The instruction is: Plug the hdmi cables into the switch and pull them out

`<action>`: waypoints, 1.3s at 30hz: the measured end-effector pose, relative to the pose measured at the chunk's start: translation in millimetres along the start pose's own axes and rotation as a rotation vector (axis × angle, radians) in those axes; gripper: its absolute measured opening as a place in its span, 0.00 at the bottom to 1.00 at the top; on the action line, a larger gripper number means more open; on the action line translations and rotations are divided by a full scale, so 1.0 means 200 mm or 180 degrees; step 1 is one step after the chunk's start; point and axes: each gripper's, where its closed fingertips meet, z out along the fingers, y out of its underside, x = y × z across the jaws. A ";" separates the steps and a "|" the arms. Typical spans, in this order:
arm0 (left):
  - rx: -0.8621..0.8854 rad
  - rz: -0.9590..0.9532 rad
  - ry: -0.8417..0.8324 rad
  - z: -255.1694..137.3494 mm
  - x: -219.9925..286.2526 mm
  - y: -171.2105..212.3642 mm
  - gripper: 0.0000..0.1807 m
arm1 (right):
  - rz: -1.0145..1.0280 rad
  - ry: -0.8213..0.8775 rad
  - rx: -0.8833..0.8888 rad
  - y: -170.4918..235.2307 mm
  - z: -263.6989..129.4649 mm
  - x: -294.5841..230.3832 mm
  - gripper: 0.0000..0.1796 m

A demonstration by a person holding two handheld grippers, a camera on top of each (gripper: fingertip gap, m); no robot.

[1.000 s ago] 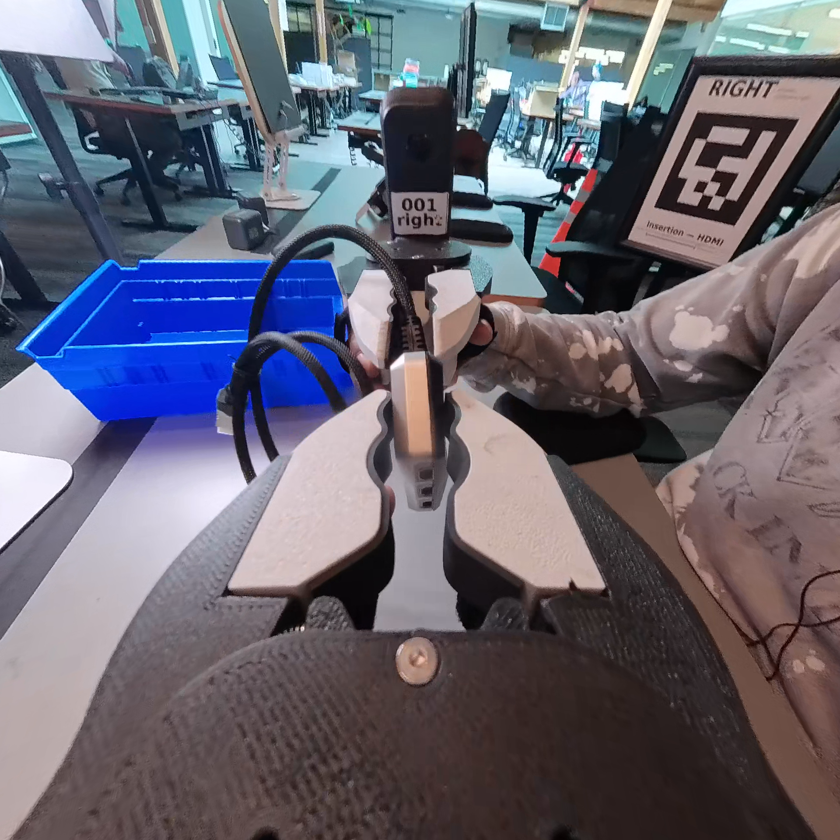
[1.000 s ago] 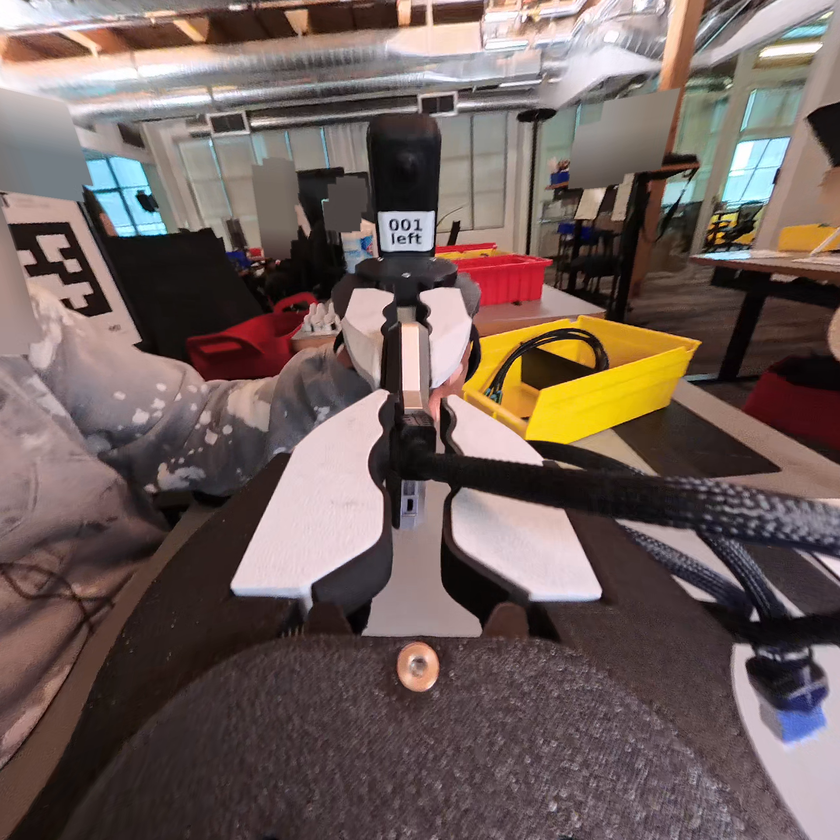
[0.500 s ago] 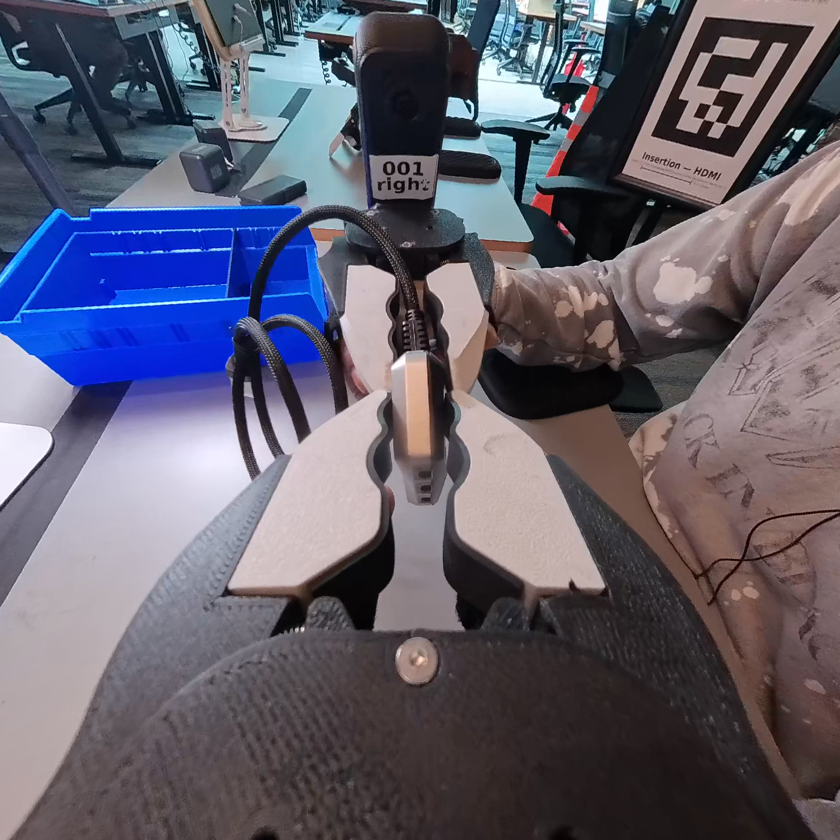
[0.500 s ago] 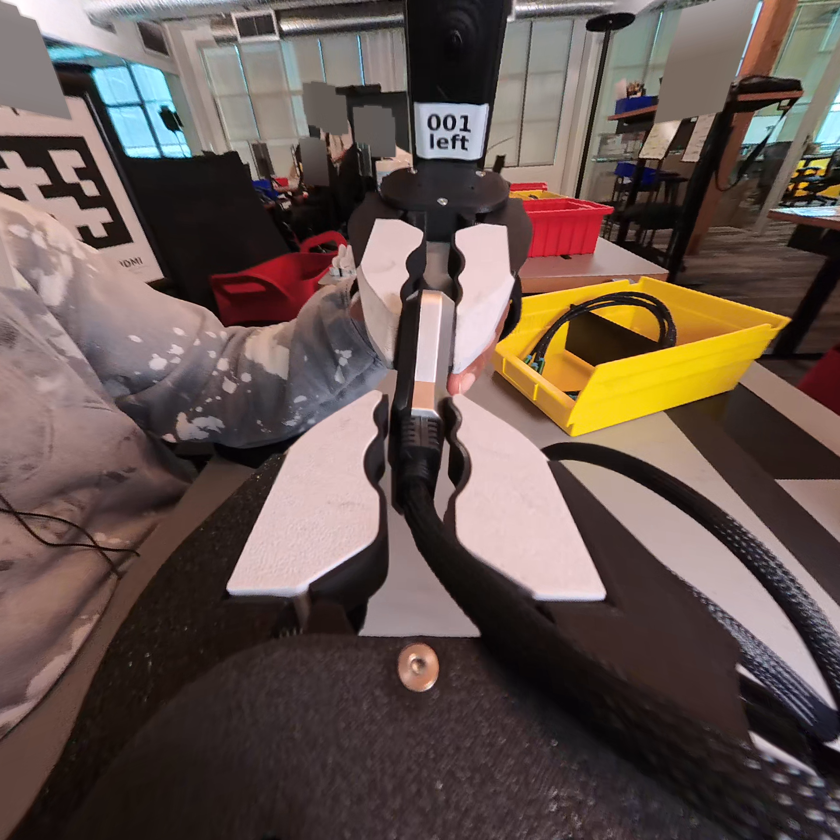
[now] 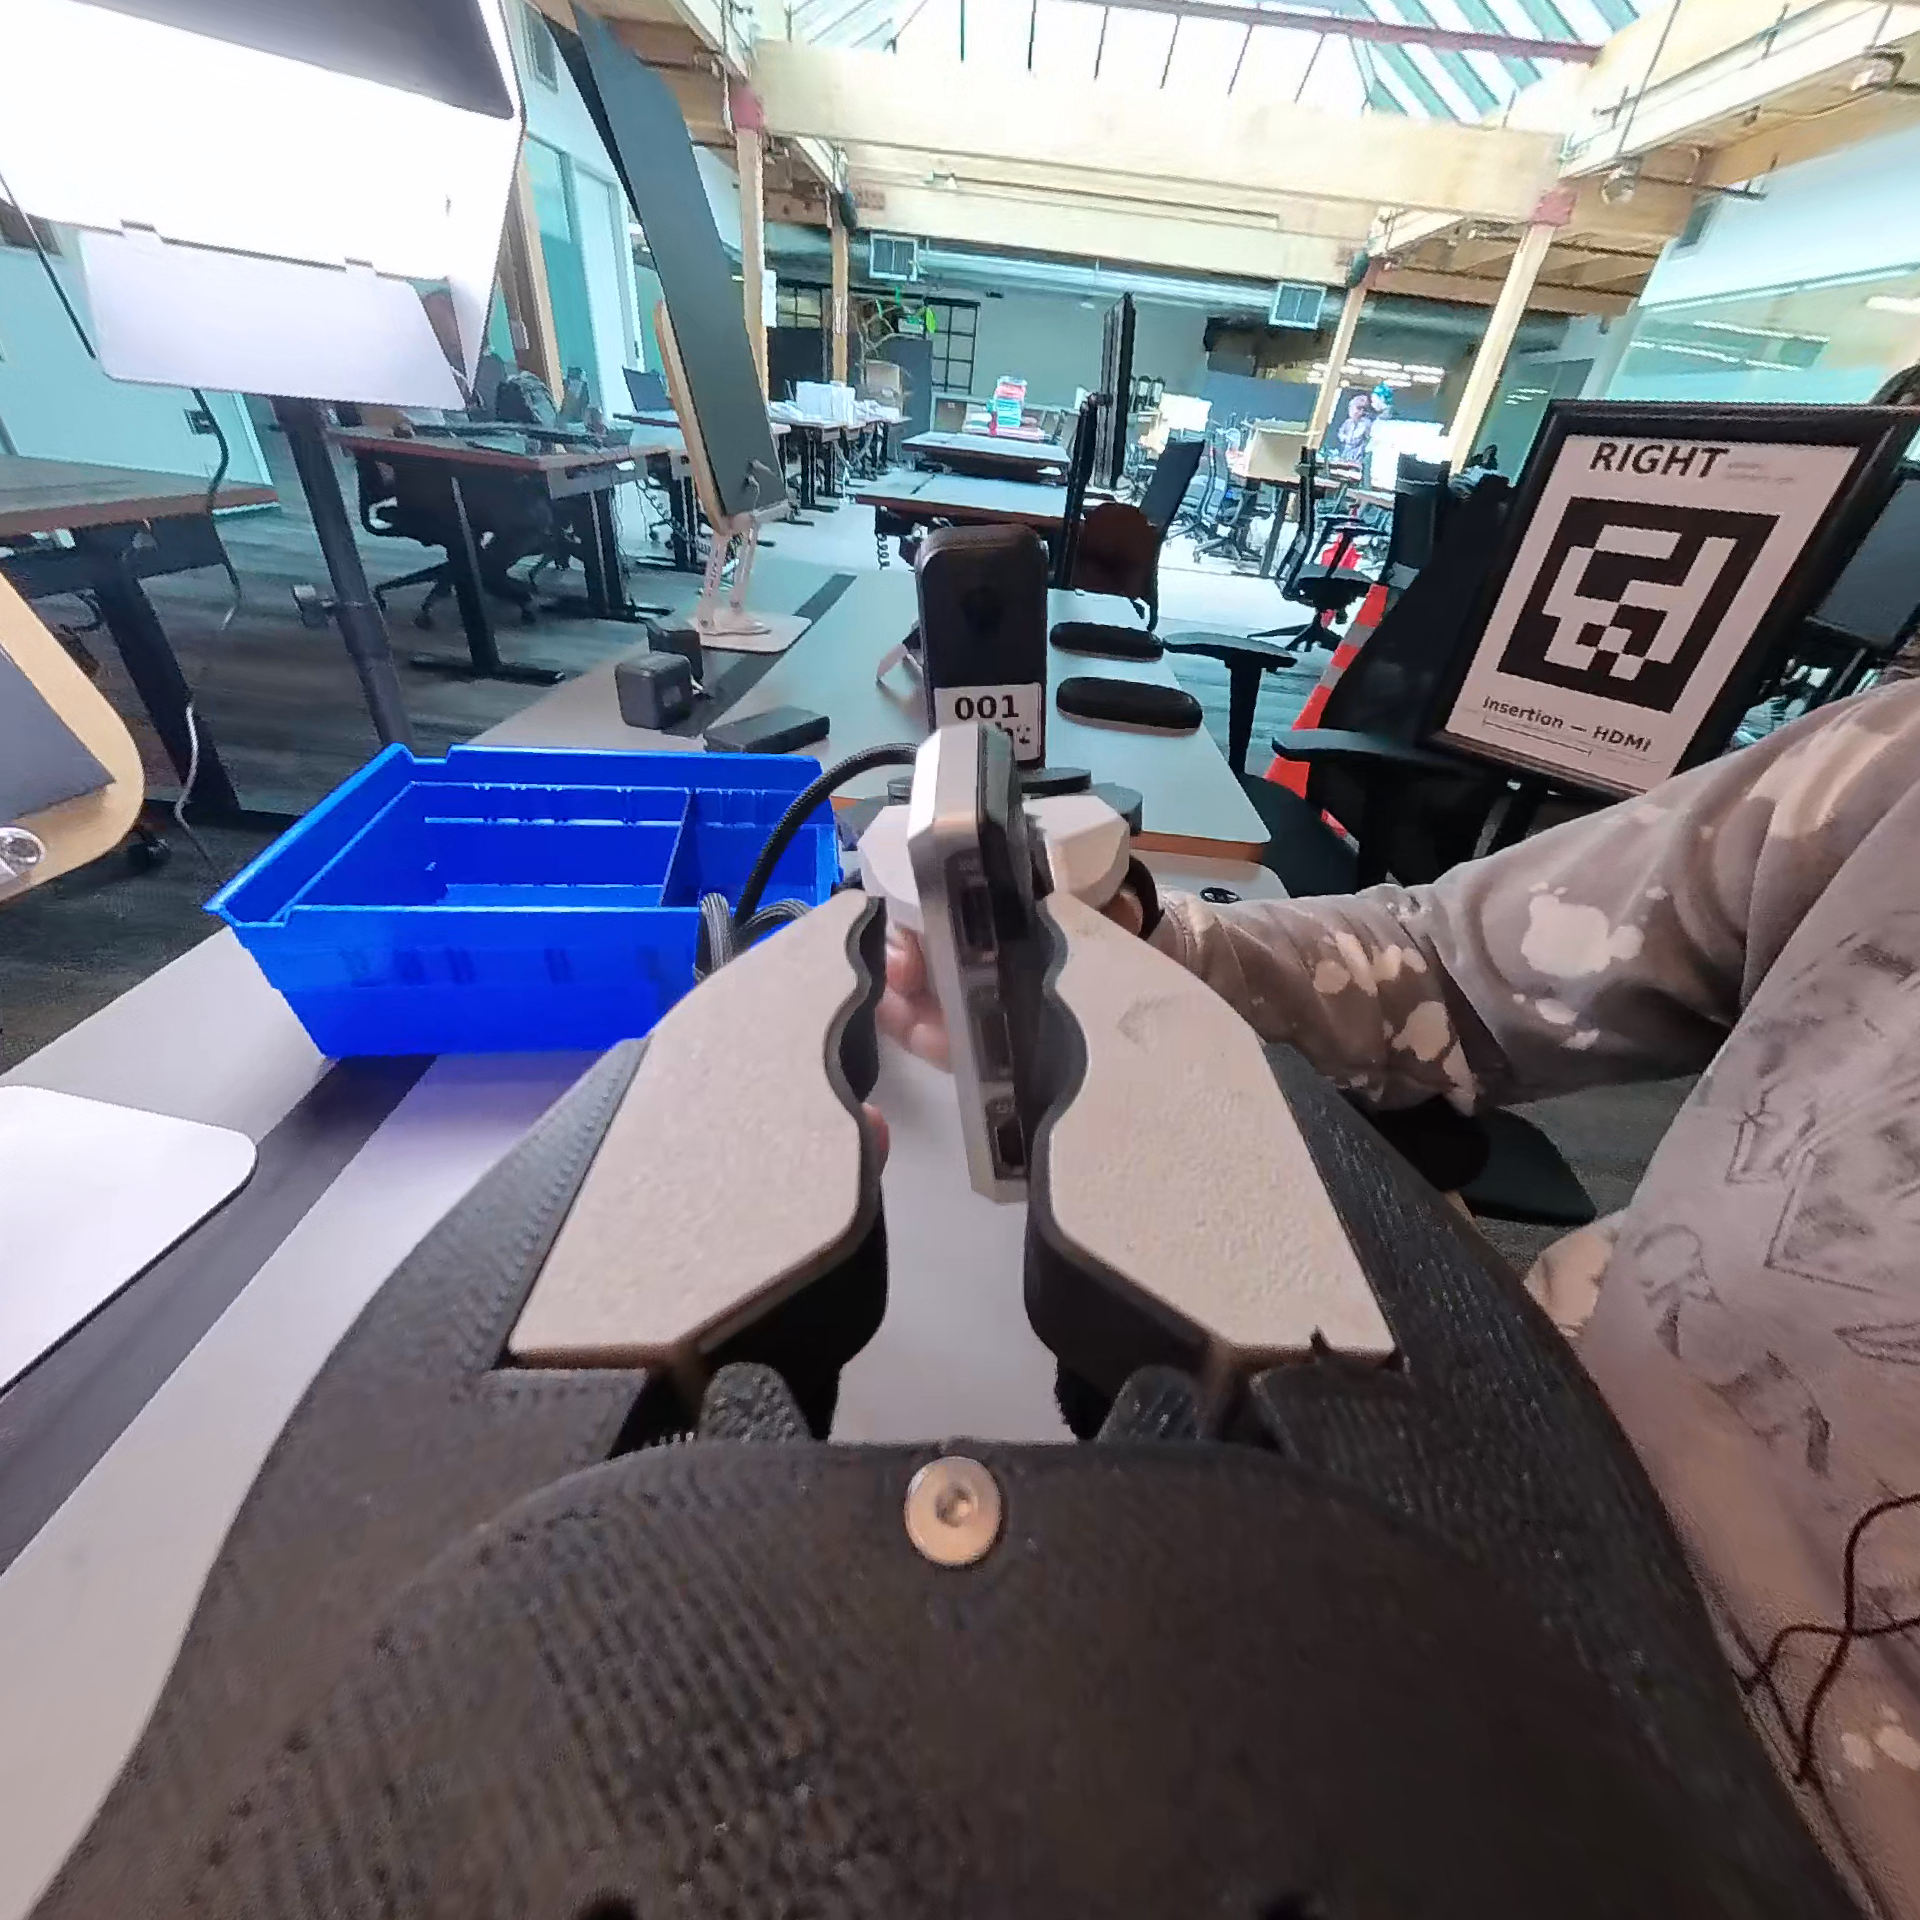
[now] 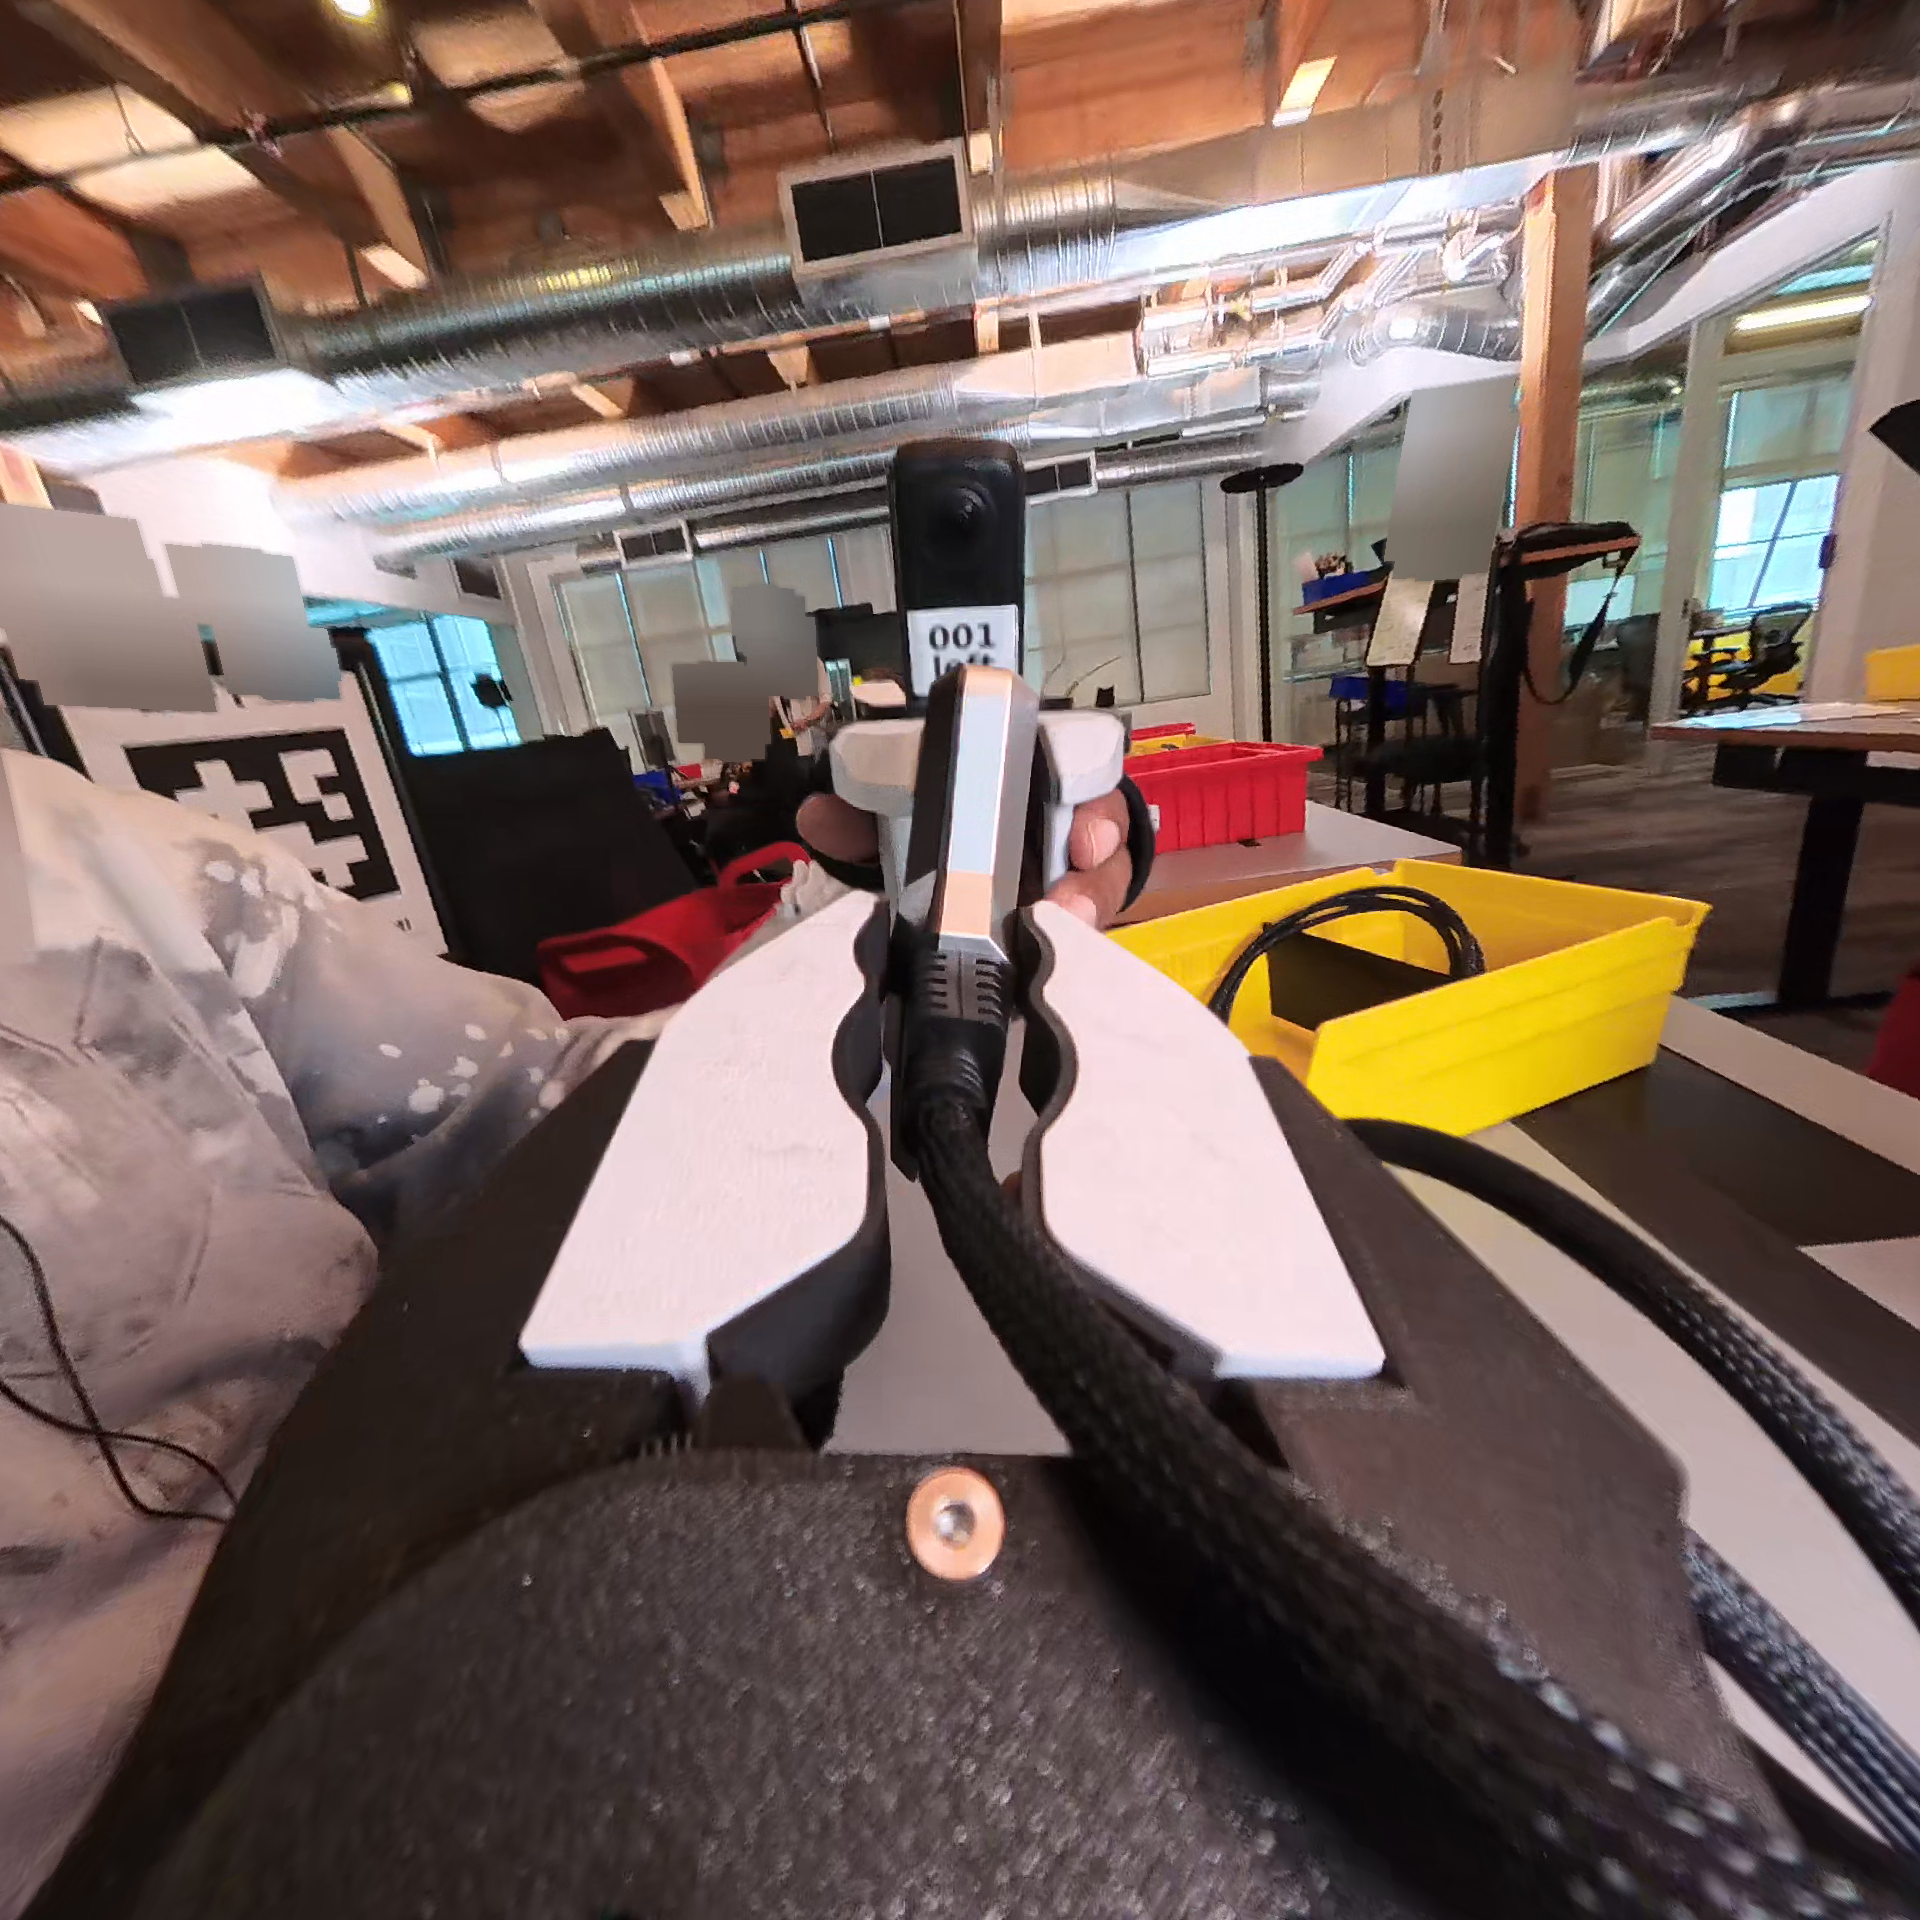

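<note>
The HDMI switch (image 5: 982, 987), a slim silver box, is up in the air between the two grippers, standing on edge and tilted, its row of ports facing the left wrist camera. The left gripper (image 5: 951, 1049) has parted wide around it: the switch leans against the right-hand finger, while a clear gap shows on the other side. From the far end, the right gripper (image 6: 951, 1013) is closed on the black plug (image 6: 951, 997) of the braided HDMI cable (image 6: 1195, 1403), and the plug sits in the end of the switch. The cable runs back over that gripper's body and loops off to the side above the grey table (image 6: 1766, 1496). Behind the switch in the left wrist view stands a blue bin (image 5: 499, 914); in the right wrist view a yellow bin (image 6: 1455, 997) with a coiled black cable lies beyond. A sleeve (image 5: 1507, 966) in mottled grey reaches in from the side.
</note>
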 end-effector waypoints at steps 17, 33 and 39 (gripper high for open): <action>-0.0116 0.0150 -0.0117 0.00 -0.02 0.02 0.16 | -0.0239 0.0225 -0.0480 0.03 -0.01 0.01 0.12; -0.2757 0.0009 -0.3243 -1.56 -1.25 0.32 0.16 | -0.0534 0.0660 -0.0397 -0.16 -0.20 0.12 0.13; -0.3371 -0.0186 -0.3154 -1.66 -1.39 0.50 0.17 | -0.0532 0.0662 -0.0474 -0.12 -0.20 0.13 0.13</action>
